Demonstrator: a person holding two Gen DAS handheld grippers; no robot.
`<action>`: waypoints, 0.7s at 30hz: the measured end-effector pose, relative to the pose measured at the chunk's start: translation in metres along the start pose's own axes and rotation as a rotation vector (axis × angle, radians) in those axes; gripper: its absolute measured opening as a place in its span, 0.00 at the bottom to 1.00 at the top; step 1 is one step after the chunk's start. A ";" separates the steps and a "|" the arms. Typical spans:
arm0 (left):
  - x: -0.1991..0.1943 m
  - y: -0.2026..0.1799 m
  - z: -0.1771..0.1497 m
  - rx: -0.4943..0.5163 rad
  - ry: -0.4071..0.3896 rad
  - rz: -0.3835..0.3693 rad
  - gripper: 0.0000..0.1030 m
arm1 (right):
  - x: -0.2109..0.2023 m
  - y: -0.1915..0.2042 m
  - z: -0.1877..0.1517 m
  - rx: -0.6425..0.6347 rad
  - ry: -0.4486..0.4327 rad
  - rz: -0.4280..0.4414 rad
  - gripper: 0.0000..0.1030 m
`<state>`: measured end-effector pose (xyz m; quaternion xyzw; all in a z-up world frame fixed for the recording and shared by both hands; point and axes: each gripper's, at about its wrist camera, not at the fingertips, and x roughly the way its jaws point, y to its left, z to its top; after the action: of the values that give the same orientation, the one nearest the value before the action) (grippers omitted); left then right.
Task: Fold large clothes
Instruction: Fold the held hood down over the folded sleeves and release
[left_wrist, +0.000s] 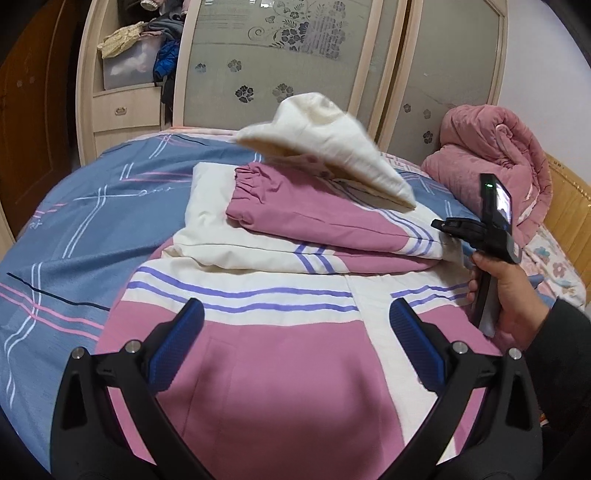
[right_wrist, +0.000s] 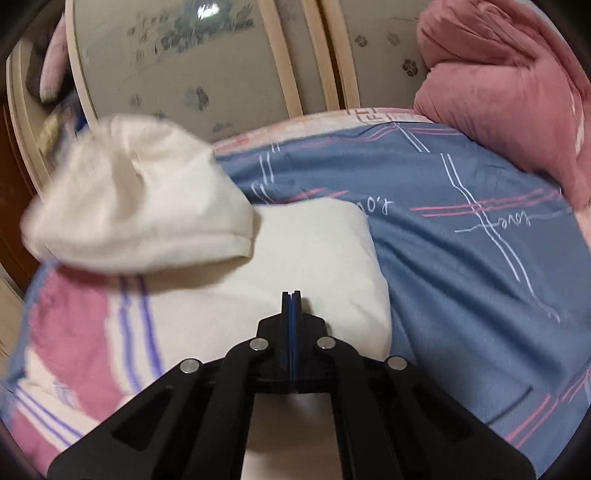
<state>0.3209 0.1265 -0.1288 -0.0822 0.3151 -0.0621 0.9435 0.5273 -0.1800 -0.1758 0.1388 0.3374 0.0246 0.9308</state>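
I see the left gripper (left_wrist: 295, 321) spread wide over the pink-and-cream garment (left_wrist: 280, 369) on the bed (left_wrist: 74, 221). Right gripper (right_wrist: 291, 295) pressed together, empty; the cream hood (right_wrist: 136, 192) sits ahead-left of it.

My left gripper (left_wrist: 295, 321): jaws spread wide, angled downward, nothing between its blue pads (left_wrist: 177, 343). My right gripper (right_wrist: 291, 295): jaws pressed together, empty, carried in my right hand (left_wrist: 513, 291), dark sleeve at the wrist.
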 end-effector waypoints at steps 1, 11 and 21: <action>0.000 0.001 0.001 -0.011 -0.002 -0.008 0.98 | -0.008 -0.002 0.001 0.017 -0.009 0.027 0.05; 0.001 0.030 0.001 -0.271 -0.001 -0.210 0.98 | -0.193 0.011 -0.087 0.109 -0.407 0.191 0.97; 0.035 0.059 0.010 -0.763 0.073 -0.576 0.98 | -0.229 0.040 -0.096 -0.095 -0.544 0.277 0.99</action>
<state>0.3584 0.1796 -0.1531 -0.5045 0.3128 -0.2037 0.7786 0.2919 -0.1503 -0.0933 0.1414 0.0524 0.1290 0.9801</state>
